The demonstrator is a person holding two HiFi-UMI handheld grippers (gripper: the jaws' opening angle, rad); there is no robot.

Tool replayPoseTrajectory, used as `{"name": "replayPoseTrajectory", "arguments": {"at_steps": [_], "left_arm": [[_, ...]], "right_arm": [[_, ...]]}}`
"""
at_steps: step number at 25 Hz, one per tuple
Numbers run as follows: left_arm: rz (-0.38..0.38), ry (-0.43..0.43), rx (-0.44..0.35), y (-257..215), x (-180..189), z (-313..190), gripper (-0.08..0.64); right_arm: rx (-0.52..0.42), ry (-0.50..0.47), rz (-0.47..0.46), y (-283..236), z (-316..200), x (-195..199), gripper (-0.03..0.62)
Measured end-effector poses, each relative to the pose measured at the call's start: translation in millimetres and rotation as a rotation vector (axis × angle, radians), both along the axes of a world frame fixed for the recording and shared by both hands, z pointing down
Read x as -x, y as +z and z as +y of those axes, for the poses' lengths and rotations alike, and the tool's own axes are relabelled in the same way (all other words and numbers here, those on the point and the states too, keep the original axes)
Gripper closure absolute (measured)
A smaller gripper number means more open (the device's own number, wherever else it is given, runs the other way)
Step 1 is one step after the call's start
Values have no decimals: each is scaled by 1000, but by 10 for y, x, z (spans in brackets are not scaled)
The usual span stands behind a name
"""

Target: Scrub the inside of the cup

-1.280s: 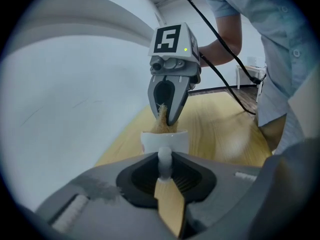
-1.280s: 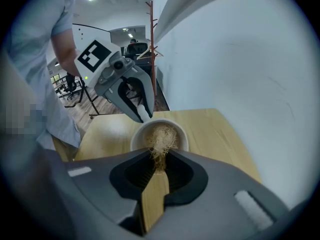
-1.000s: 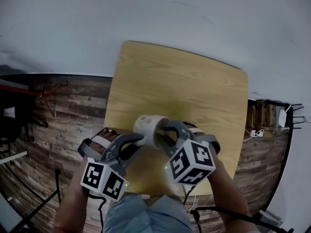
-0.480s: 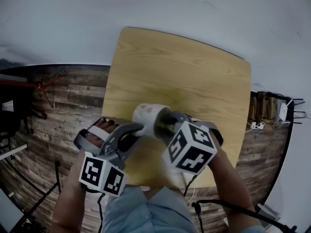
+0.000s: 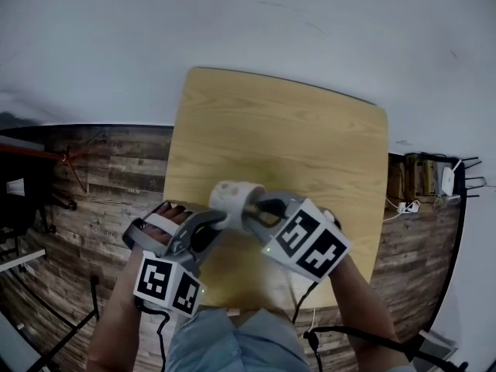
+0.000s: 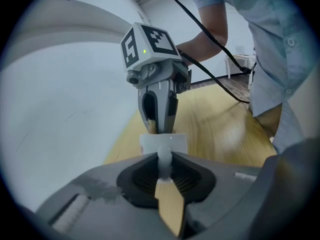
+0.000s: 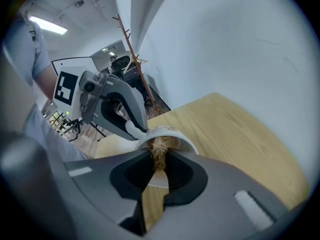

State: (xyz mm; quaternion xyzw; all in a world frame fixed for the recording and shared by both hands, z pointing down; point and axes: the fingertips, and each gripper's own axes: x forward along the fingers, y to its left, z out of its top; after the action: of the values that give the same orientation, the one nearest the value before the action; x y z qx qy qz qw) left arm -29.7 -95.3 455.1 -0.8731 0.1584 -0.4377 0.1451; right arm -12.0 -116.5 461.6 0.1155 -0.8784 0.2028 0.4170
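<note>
White, and probably ceramic, the cup (image 5: 231,198) hangs in the air over the near part of the wooden surface (image 5: 294,138) and does not stand on it. The left claw (image 5: 220,222) is nearly closed and pinches the cup's handle (image 6: 163,160). The right claw (image 5: 261,210) is closed on a straw-coloured scrubber (image 7: 159,149) of rough fibres, and the end of it sits in the cup's mouth.

I judge that the scrubbing is in progress. The tool is inside, but no view shows whether the inner wall is clean, so more rubbing and setting the cup down are probably left.

The cup lies on its side. Its long axis is about level and runs left to right in the head view, with the mouth toward the right claw and the bottom away from it.
</note>
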Motion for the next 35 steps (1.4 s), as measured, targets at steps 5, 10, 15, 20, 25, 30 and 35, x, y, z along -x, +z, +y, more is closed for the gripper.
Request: {"name": "replayPoseTrajectory", "arguments": {"at_steps": [5, 10, 15, 20, 25, 30, 35], "left_arm": [[-4, 11, 4, -19, -15, 5, 488], [-9, 19, 5, -38, -27, -10, 488], [-1, 4, 5, -44, -24, -46, 488], [-8, 5, -2, -42, -41, -38, 488], [-18, 6, -7, -32, -40, -36, 488], [-34, 18, -16, -19, -53, -9, 488], [-42, 26, -14, -10, -57, -5, 488]], "right_arm": [[-98, 81, 44, -37, -104, -111, 541], [-128, 95, 68, 7, -161, -203, 541], [-113, 104, 110, 103, -172, -314, 541], [-87, 71, 162, 199, -40, -370, 541], [-34, 35, 178, 239, 104, -373, 543], [20, 26, 118, 136, 233, -258, 543], [2, 66, 39, -70, 160, -163, 543]]}}
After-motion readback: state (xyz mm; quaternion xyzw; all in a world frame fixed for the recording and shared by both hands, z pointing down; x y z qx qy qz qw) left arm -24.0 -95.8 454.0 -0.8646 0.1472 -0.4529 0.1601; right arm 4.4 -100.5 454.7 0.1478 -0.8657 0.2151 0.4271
